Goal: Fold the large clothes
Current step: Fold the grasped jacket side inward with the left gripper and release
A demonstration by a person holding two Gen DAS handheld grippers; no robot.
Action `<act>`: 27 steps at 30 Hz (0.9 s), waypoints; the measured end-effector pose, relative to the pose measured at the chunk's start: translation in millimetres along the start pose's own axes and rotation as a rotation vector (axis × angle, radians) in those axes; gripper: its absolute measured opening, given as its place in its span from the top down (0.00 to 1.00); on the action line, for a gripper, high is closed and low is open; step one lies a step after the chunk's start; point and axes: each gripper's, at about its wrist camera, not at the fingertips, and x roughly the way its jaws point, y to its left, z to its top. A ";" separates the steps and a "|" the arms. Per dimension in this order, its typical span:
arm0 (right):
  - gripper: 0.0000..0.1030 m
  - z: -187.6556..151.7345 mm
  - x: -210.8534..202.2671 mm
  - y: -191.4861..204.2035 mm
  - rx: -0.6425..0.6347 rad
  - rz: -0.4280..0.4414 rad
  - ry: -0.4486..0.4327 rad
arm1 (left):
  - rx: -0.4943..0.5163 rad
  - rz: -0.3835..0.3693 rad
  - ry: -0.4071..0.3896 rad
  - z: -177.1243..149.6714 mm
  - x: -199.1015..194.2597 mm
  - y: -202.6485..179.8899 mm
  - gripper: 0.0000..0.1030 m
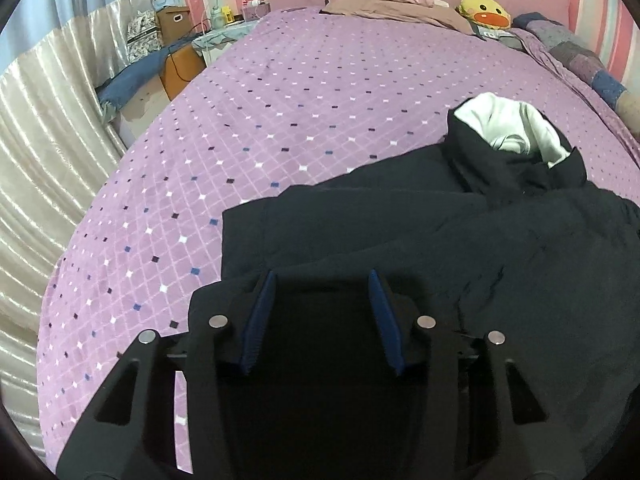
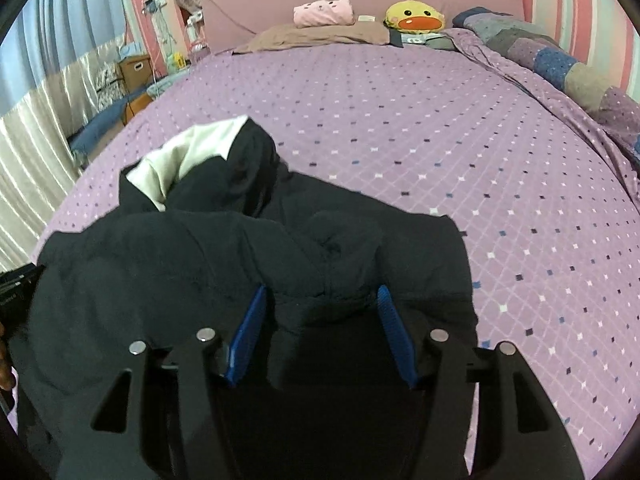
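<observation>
The dark jacket (image 1: 420, 240) lies crumpled on the purple bedspread (image 1: 280, 100), near my end of the bed, its hood turned back so the white lining (image 1: 516, 128) shows. In the right view the same jacket (image 2: 240, 264) spreads across the near left part of the bedspread (image 2: 460, 128), with the lining (image 2: 188, 152) at its far left.

My left gripper (image 1: 322, 280) points down over the jacket's near left edge. Its blue pads (image 1: 260, 312) stand apart with dark cloth between them, and I cannot tell whether they pinch it.

My right gripper (image 2: 322, 292) points down at the jacket's near right part. Its jaws stand parted, and a bunched fold of the fabric rises between the pads (image 2: 394, 328); whether they press on it I cannot tell.

At the head of the bed lie a brown pillow (image 2: 320, 36), a folded pink cloth (image 2: 324, 12) on it, and a yellow duck toy (image 2: 416, 18). A patchwork quilt (image 2: 560, 64) runs along the right side. Shiny pale curtains (image 1: 48, 140) hang at the left.
</observation>
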 end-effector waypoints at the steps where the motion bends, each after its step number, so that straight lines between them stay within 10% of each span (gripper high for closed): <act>1: 0.41 -0.5 2.2 0.4 -0.001 -0.002 0.005 | 0.006 0.002 0.002 -1.5 3.6 -0.2 0.53; 10: 0.40 -1.9 -10.6 -2.1 -0.011 0.031 -0.012 | 0.018 0.027 0.018 -2.7 2.8 -0.2 0.53; 16: 0.40 -27.3 -83.9 -2.8 -0.037 0.095 -0.126 | -0.016 0.002 -0.119 -18.6 -67.7 7.0 0.18; 23: 0.40 -74.8 -113.5 -10.4 -0.053 0.045 -0.121 | -0.008 -0.023 -0.126 -63.6 -99.8 1.1 0.16; 27: 0.41 -83.0 -92.7 -22.9 0.012 0.057 -0.054 | -0.002 -0.027 -0.036 -73.0 -71.2 -1.5 0.40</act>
